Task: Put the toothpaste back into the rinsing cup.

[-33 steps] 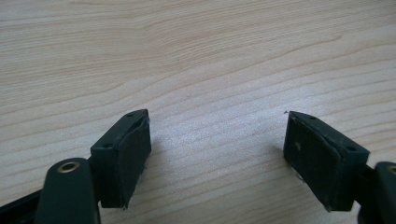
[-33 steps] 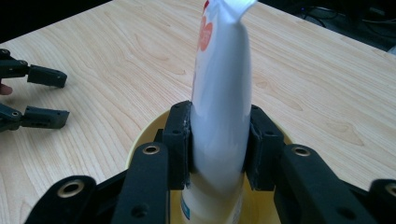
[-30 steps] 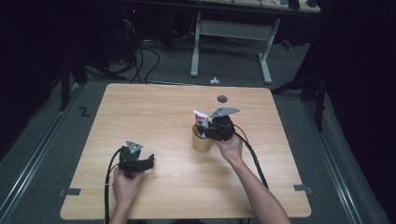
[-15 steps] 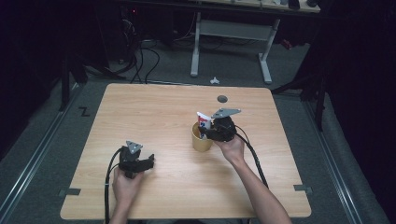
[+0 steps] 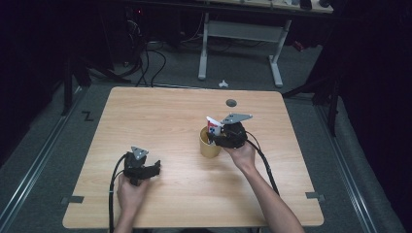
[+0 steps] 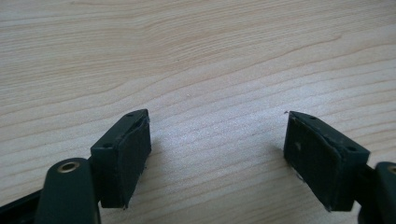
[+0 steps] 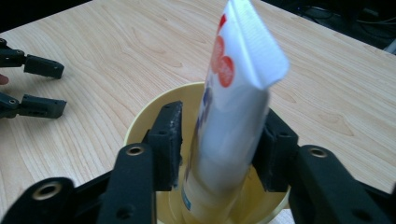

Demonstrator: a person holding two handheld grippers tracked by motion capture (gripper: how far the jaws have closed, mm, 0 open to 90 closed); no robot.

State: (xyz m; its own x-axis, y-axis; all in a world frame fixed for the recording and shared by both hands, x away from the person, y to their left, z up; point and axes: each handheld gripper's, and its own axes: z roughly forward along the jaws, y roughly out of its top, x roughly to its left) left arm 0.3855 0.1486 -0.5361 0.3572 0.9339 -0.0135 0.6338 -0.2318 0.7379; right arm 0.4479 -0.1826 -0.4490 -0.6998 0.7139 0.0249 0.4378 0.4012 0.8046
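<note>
- High view: the worktop (image 5: 160,111) fills the middle of the frame. The yellow cup (image 5: 209,144) stands just right of centre, upright, with the white tube (image 5: 213,127) rising out of its mouth.
- High view: the right claw (image 5: 217,140) sits at the right side of the cup's rim, held by the right hand (image 5: 240,155), whose forearm enters from the lower right of the frame.
- High view: the left claw (image 5: 154,169) rests low on the worktop at lower left of centre, well apart from the cup, held by the left hand (image 5: 128,191).
- Left gripper view: the left claw (image 6: 217,154) has its jaws spread wide. Bare wood of the worktop (image 6: 196,56) lies between them and nothing is held.
- Right gripper view: the white tube (image 7: 233,116) stands in the yellow cup (image 7: 140,119) at centre frame, lower end down inside, flat crimped end at the top, tilted slightly to the right.
- Right gripper view: the right claw (image 7: 219,149) has its jaws on either side of the tube at the cup's mouth. They have just been opening. A gap shows between the left pad and the tube; whether the right pad touches it cannot be told.
- Right gripper view: the left claw (image 7: 35,86) shows at the left edge of the frame, jaws apart.
</note>
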